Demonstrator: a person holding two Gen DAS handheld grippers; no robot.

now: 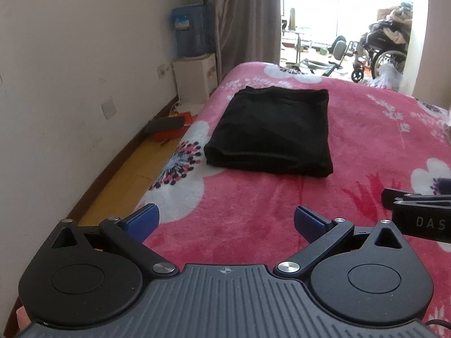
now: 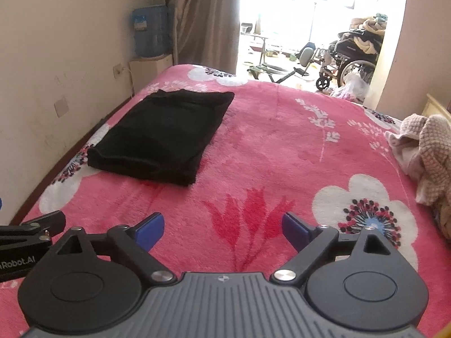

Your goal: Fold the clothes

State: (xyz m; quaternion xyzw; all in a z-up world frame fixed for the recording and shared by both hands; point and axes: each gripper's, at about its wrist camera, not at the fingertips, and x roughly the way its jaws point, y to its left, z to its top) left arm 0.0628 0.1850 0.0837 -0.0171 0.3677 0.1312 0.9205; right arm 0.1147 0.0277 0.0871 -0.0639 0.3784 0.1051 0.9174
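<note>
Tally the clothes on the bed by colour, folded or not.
Black, folded: 1, the black garment, lying flat on the pink blanket.
Beige and pink, unfolded: 1 heap, the crumpled pile at the bed's right edge; pieces inside cannot be told apart.
Total: 2.

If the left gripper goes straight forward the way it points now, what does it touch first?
Probably the pink blanket just ahead, since the open left gripper tilts down toward it. If it skims above, the folded black garment comes next; depth is unclear.

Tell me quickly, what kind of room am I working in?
Most likely a home bedroom: a bed under a pink floral blanket holding a folded black garment, a curtain, and a wheelchair in the bright room beyond.
</note>
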